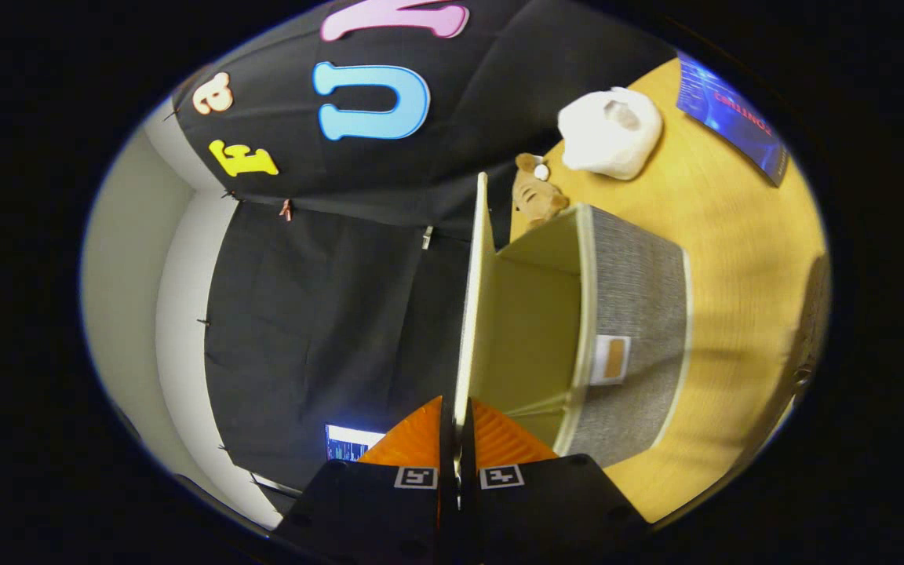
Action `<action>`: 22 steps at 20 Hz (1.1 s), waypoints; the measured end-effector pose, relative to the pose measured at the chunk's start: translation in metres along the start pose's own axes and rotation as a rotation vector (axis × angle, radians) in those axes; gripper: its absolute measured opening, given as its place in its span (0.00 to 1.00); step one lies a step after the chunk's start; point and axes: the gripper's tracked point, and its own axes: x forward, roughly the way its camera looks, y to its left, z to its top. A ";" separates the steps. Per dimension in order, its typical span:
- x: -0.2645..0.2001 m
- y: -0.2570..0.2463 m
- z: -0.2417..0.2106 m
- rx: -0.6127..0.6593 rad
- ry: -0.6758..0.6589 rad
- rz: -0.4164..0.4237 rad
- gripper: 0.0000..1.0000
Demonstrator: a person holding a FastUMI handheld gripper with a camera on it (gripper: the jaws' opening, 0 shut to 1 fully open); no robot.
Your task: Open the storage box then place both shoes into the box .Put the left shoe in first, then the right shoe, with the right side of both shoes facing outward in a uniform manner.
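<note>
Plush bear (537, 196) and white bag (610, 132) on the wooden table (734, 259) just beyond the box (640, 314); a blue booklet (730, 118) farther off. Box grey-sided, open, pale inside. Its lid (474, 298) stands edge-on, running straight ahead from the fingers. Gripper (457, 439) rolled sideways to the table, jaws narrow, both fingers pinching the lid's near edge.

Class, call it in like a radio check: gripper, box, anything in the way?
Gripper shut on the lid, lid swung up. Storage box open on the table, inside bare. Plush toy and white bag beyond the box, nothing blocking.
</note>
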 end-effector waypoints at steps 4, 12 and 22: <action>0.024 0.038 -0.004 -0.093 -0.005 -0.012 0.05; 0.090 0.091 -0.019 -0.138 -0.018 0.000 0.05; 0.182 0.110 -0.042 -0.197 -0.052 -0.061 0.14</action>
